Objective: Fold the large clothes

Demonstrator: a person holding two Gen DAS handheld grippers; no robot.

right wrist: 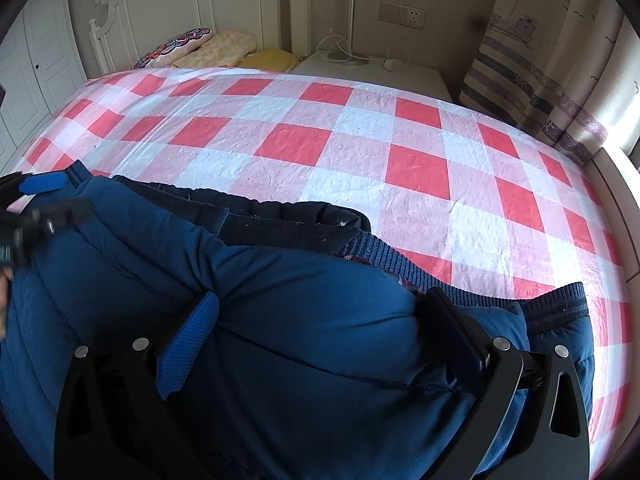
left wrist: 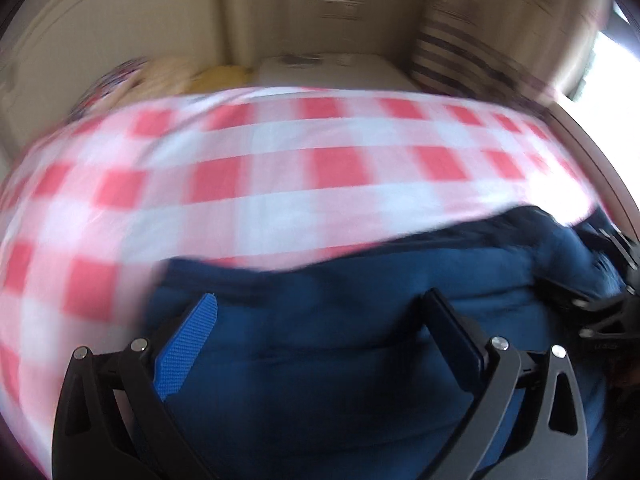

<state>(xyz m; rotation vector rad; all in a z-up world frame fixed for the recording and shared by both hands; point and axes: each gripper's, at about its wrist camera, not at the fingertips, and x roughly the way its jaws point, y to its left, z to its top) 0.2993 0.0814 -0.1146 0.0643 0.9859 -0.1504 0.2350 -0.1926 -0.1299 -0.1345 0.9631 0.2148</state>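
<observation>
A dark blue padded jacket (right wrist: 280,320) lies bunched on a red and white checked bed cover (right wrist: 360,140); its ribbed hem (right wrist: 400,260) and dark lining show at the far edge. My right gripper (right wrist: 320,300) is open, its jaws wide apart over a thick fold of the jacket. My left gripper (left wrist: 320,300) is open too, jaws wide over the jacket (left wrist: 340,360); that view is motion-blurred. The left gripper also shows in the right wrist view (right wrist: 36,200) at the jacket's left edge. The right gripper shows in the left wrist view (left wrist: 608,280) at the far right.
Pillows (right wrist: 192,48) lie at the headboard (right wrist: 160,0). A white bedside table (right wrist: 380,72) with cables stands behind the bed. A striped curtain (right wrist: 540,80) hangs at the right by the window. The bed's right edge (right wrist: 616,208) runs along a ledge.
</observation>
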